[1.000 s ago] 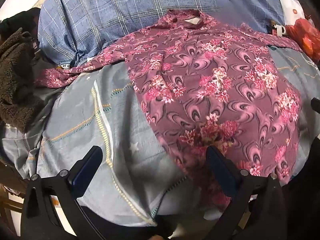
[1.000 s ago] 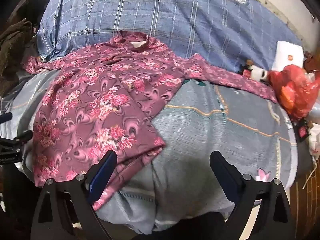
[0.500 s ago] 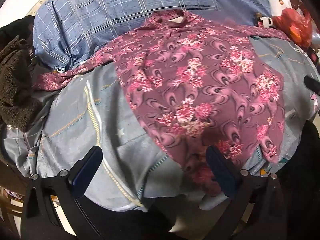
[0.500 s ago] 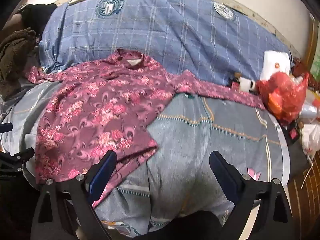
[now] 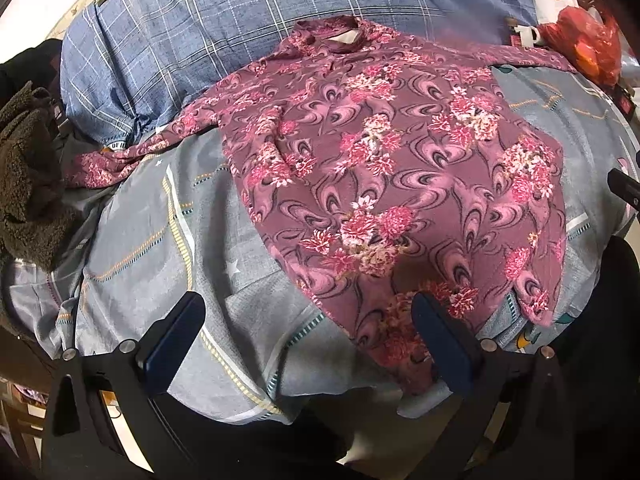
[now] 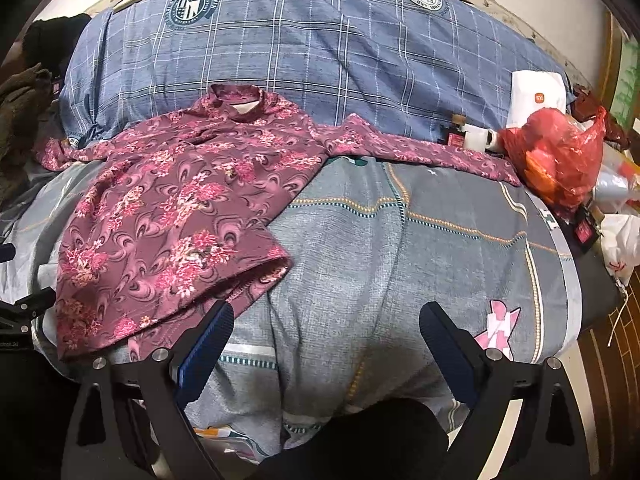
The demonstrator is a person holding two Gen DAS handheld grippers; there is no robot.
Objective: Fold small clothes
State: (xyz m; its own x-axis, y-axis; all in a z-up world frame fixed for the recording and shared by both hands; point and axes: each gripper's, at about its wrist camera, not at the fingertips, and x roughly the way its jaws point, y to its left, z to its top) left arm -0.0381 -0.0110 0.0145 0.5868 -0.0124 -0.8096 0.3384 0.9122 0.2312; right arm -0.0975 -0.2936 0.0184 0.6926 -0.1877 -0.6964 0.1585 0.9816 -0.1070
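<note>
A maroon floral long-sleeved shirt [image 5: 384, 168] lies spread flat on the grey bedsheet [image 5: 160, 248], collar toward the far side, sleeves stretched out left and right. It also shows in the right wrist view [image 6: 172, 216]. My left gripper [image 5: 308, 320] is open and empty, hovering over the shirt's near hem, its right finger above the hem cloth. My right gripper [image 6: 326, 336] is open and empty, above the sheet [image 6: 400, 264] just right of the shirt's lower corner. Neither gripper touches the shirt.
A blue plaid quilt [image 6: 304, 52] lies folded behind the shirt. A red plastic bag [image 6: 560, 160] and a white box [image 6: 538, 98] sit at the right edge. A dark brown fleece [image 5: 24, 176] is heaped at the left. The bed edge runs below the grippers.
Both grippers have pulled back and risen, so more of the bed and the whole shirt show. Both stay open. The shirt has not moved.
</note>
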